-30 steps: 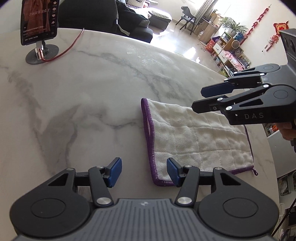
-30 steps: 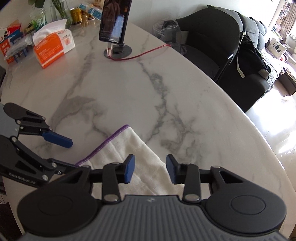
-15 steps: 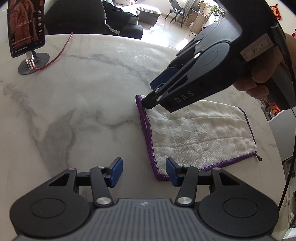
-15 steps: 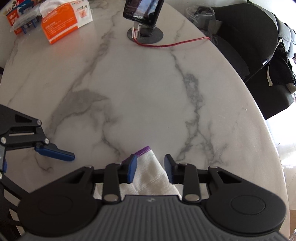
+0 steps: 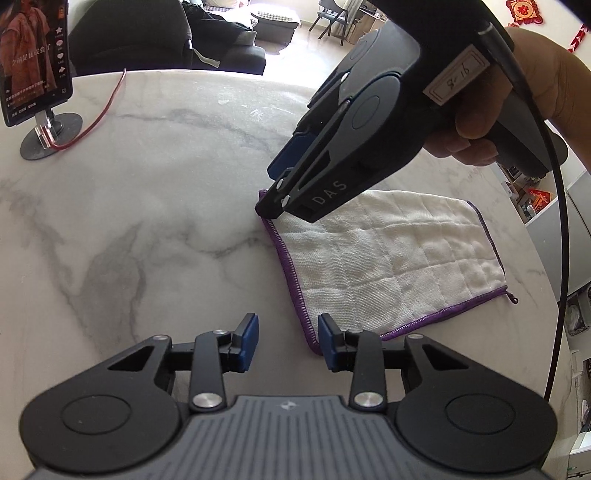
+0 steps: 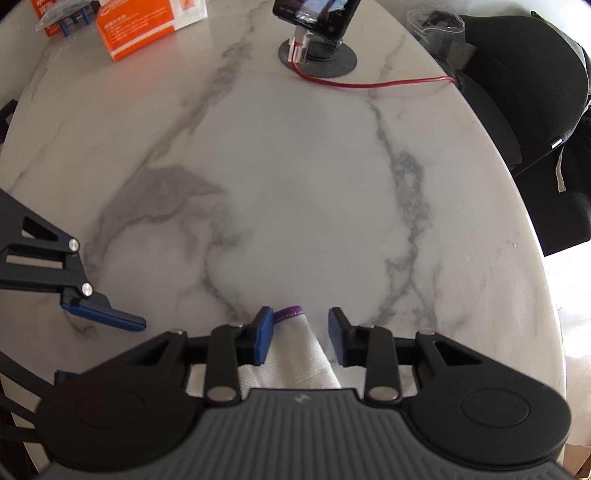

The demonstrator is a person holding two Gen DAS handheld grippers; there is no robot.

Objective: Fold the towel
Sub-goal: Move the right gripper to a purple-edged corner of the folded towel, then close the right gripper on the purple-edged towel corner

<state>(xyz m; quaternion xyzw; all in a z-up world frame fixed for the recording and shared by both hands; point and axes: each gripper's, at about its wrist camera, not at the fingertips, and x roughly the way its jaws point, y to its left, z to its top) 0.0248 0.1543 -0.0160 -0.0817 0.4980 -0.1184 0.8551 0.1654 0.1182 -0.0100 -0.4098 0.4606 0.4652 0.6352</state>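
Note:
A white towel (image 5: 388, 266) with a purple hem lies flat, folded, on the marble table (image 5: 147, 221). My left gripper (image 5: 287, 343) is low at the towel's near left corner. Its jaws are closing, the corner lies just inside the right pad, and neither pad presses on it. My right gripper (image 5: 266, 194), held by a hand (image 5: 535, 103), points steeply down at the far left corner. In the right wrist view that purple-edged corner (image 6: 291, 314) sits between the fingers of the right gripper (image 6: 301, 332), near the left pad and unpinched. A blue finger (image 6: 107, 314) of the left gripper shows at the left.
A phone on a round stand (image 5: 35, 74) with a red cable (image 5: 99, 118) stands at the table's far side. An orange tissue box (image 6: 140, 29) is at the far left in the right wrist view. A black chair (image 6: 524, 92) stands beyond the curved table edge (image 6: 532, 258).
The right gripper swung in from the right and came down onto the towel's far left corner. The left gripper's jaws narrowed while it stayed at the near corner.

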